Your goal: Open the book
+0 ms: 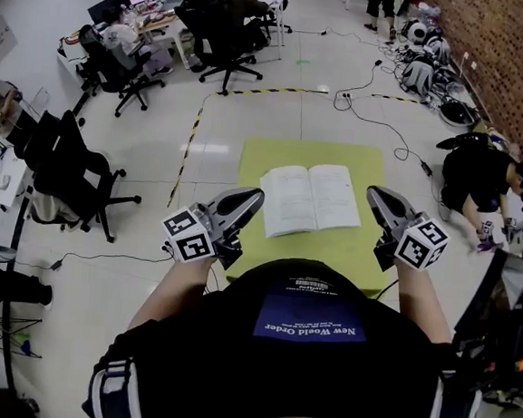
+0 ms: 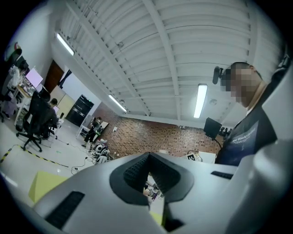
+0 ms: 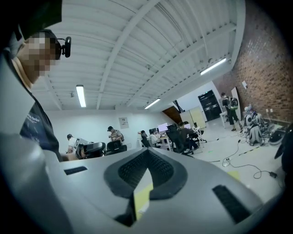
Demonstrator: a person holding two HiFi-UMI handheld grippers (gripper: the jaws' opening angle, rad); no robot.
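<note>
the person wore a black t-shirt with a blue rectangular patch on the chest, printed in white lettering. the sleeves were black with white stripes near the hem. a small black camera was worn at the head. the left hand-held gripper and the right hand-held gripper each had a smooth light-grey shell tapering to jaws lined with black ribbed pads. each carried a white cube with black square markers, and dark rectangular slots were set into the grey shell.
</note>
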